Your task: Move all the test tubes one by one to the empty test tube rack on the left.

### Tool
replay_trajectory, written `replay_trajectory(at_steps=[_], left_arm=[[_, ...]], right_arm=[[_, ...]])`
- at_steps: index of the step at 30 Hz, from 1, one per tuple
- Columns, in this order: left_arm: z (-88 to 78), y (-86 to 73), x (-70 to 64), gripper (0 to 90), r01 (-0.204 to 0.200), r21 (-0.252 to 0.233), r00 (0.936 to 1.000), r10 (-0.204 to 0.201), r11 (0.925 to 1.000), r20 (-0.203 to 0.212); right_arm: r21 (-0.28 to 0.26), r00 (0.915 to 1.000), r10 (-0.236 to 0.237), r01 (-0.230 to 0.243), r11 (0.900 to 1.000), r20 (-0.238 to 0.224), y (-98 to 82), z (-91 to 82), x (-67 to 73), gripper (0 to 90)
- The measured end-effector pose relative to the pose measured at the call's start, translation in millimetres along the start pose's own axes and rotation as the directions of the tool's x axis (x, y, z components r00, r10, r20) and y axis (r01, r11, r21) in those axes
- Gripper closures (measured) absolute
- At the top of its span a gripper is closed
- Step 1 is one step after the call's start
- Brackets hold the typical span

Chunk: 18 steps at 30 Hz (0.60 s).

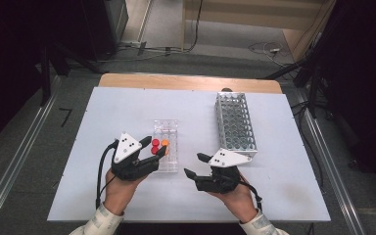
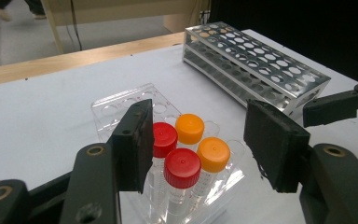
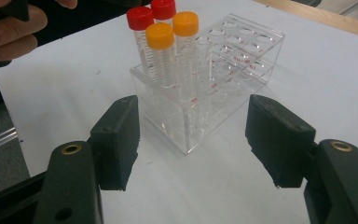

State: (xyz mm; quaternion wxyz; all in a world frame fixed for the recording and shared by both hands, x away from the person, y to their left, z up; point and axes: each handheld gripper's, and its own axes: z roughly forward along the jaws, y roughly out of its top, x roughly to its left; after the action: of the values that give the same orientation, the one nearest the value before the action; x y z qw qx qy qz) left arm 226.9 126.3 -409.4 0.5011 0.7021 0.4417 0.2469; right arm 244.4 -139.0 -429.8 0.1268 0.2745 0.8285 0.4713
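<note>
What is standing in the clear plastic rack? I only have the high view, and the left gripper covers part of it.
Observer: Four clear screw-cap tubes, bunched at one end of the clear plastic rack; two have red caps, two have orange caps.
Operator: Is the left gripper clamping one?
Observer: No. In the left gripper view the left gripper is open, with a wide gap beside the caps.
Operator: Are the tubes seated straight?
Observer: Yes, upright in the right gripper view, rising well above the rack's top.

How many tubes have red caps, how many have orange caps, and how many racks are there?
Red-cap tubes: 2
Orange-cap tubes: 2
Clear rack: 1
Metal rack: 1
Total: 6
</note>
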Motion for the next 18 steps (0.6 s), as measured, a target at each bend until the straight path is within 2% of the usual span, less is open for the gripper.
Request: replay_trajectory(at_steps=[8,18], left_arm=[[-6.5,-2.0,10.4,25.4,0.040,-0.003,0.9988,-0.040,0.9992,-0.029],[-14.8,-16.5,25.7,23.8,0.060,0.001,0.9950,-0.059,0.9982,-0.081]], right_arm=[[-0.010,0.9994,0.018,-0.018,1.000,0.030,-2.4,-5.2,-9.6,32.2],[-0.028,0.9975,0.037,-0.036,0.999,0.059,-4.0,-13.3,-19.6,31.0]])
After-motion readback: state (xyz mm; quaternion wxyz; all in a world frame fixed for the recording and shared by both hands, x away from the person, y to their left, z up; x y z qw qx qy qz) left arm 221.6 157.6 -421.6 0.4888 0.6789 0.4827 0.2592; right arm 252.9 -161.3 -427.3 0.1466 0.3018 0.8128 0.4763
